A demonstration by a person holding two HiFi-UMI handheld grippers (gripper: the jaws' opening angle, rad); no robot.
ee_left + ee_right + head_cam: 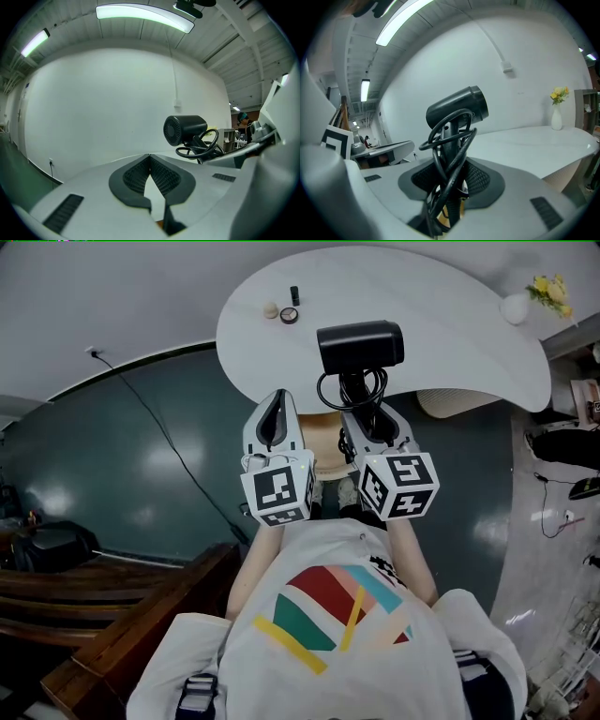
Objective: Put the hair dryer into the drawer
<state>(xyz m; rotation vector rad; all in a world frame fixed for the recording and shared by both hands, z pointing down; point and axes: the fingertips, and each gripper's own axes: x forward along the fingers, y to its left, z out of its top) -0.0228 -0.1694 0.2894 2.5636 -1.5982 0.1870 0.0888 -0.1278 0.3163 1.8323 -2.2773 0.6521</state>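
Note:
The black hair dryer (361, 345) stands upright over the near edge of the white curved table (469, 343), its cord looped round the handle. My right gripper (373, 420) is shut on that handle and cord. In the right gripper view the hair dryer (457, 110) rises between the dark pads (480, 180) of my right gripper (450, 180). My left gripper (274, 420) hangs just left of it, shut and empty. In the left gripper view, the tips of my left gripper (150, 158) touch, and the hair dryer (184, 130) shows to the right. I cannot tell whether the tan wooden piece (328, 463) under the table edge is the drawer.
On the table lie a small ball (271, 309), a round black case (289, 315) and a dark little bottle (294, 294). A white vase with yellow flowers (517, 306) stands at its right end. A wooden bench (112, 606) fills the lower left. A cable runs from a wall socket (94, 352).

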